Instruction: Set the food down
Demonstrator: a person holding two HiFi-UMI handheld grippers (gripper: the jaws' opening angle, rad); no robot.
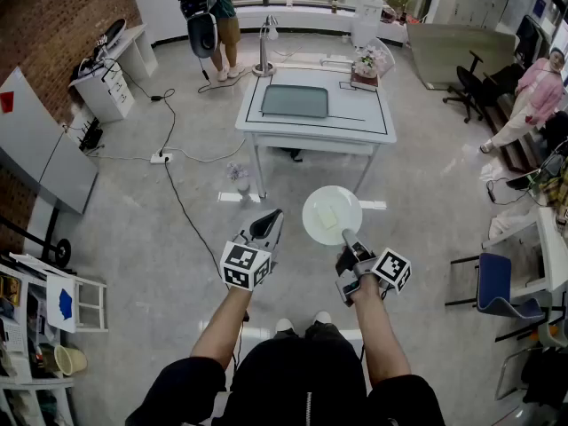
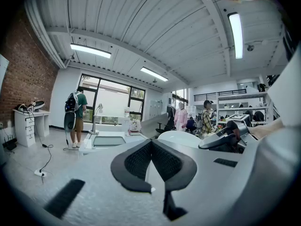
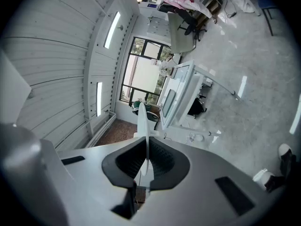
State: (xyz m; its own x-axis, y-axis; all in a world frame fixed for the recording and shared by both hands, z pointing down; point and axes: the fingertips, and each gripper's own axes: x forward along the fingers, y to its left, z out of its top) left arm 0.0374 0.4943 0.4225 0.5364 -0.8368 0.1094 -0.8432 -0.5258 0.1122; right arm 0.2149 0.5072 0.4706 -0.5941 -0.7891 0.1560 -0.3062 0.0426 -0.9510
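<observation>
While the plate (image 1: 331, 216) hangs over floor (image 1: 142, 256), a table (image 1: 373, 124) stands ahead.

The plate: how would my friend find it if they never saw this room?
Find the big white table mid-room. On its near side, the right tool pinches the rim of a round white plate in the air. Only it carries a pale yellow square of food.

I can read no words, numbers or brand names anywhere. The only sign-like marks are black-and-white square patterns: on the left cube (image 1: 245, 265) of my left gripper (image 1: 266, 226) at seven o'clock, and on the right cube (image 1: 391, 269) of my right gripper (image 1: 347, 242) at four o'clock.
</observation>
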